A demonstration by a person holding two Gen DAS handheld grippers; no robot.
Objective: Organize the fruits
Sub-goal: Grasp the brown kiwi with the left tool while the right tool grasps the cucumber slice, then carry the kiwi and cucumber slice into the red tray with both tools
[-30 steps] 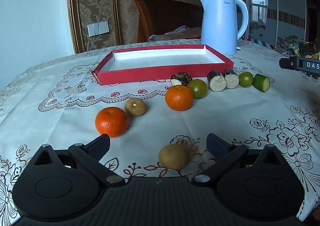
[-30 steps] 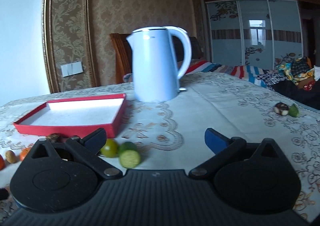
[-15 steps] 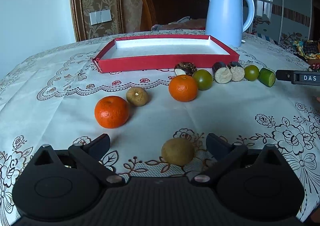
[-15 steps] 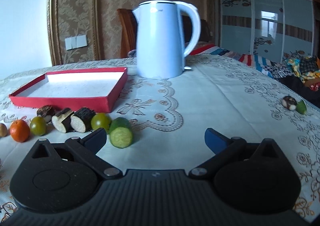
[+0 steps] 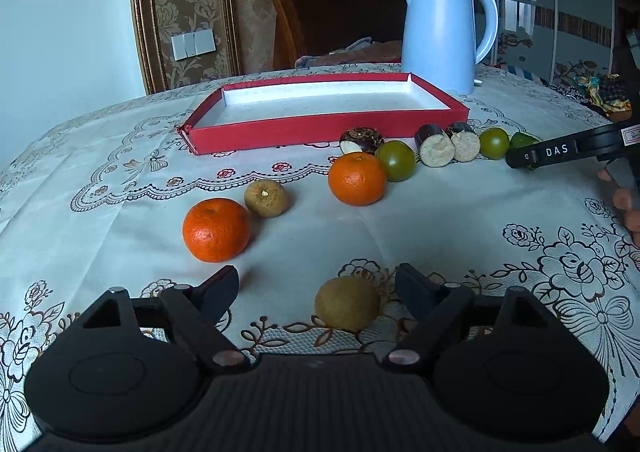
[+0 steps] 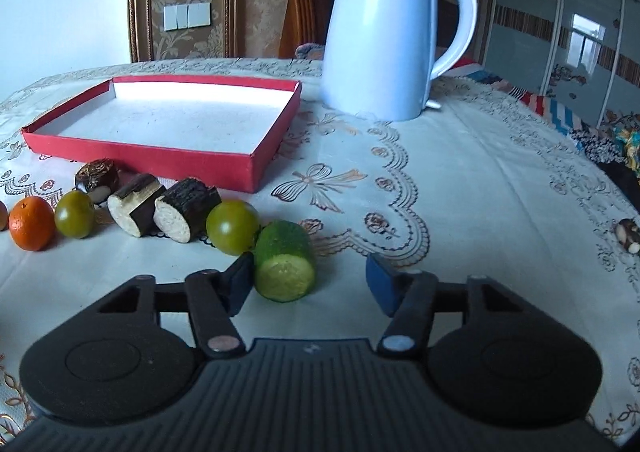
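My left gripper (image 5: 318, 286) is open, low over the tablecloth, with a brown kiwi-like fruit (image 5: 347, 303) between its fingers, nearer the right one. Ahead lie two oranges (image 5: 216, 229) (image 5: 357, 178), a brown fruit (image 5: 266, 198), a green tomato (image 5: 396, 160), dark-skinned cut pieces (image 5: 434, 145) and a red tray (image 5: 320, 132), empty. My right gripper (image 6: 314, 278) is open around a cucumber piece (image 6: 285, 261), which sits by the left finger (image 6: 240, 280). A green tomato (image 6: 233, 227) and cut pieces (image 6: 186, 209) lie to its left.
A pale blue kettle (image 6: 384, 40) stands behind the tray (image 6: 160, 150). A small nut-like piece (image 6: 628, 234) lies at the far right of the table. The right gripper's body (image 5: 568, 150) shows at the right edge of the left view. A chair stands behind the table.
My right gripper moved forward and left, bringing the cucumber piece between its fingers. My left gripper shifted slightly, keeping the kiwi-like fruit between its fingers.
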